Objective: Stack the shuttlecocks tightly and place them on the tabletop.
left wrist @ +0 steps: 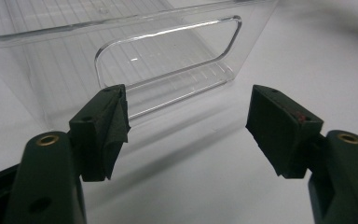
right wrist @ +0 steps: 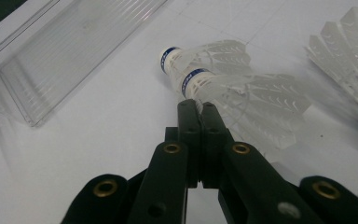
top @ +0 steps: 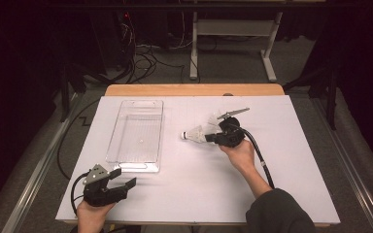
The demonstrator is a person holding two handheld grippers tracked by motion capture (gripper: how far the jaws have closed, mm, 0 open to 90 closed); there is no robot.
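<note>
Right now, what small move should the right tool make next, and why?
Probably open the right tool slightly: its jaws are shut just behind the nearest shuttlecock, gripping nothing, and the clear tray is empty.

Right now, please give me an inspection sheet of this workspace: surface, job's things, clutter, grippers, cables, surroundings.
Surface: white table top, wooden edge at the far side.
Job's things: clear plastic bin, looks empty; shuttlecocks lying right of it, at least three, two nested.
Clutter: nothing seen.
Grippers: left gripper open, before the bin's near end wall; right gripper shut, tips at the nearest shuttlecock; whether it grips it is unclear.
Cables: black cable trails from the right gripper; another from the left.
Surroundings: dark room, table frame and loose wires on the floor beyond.
</note>
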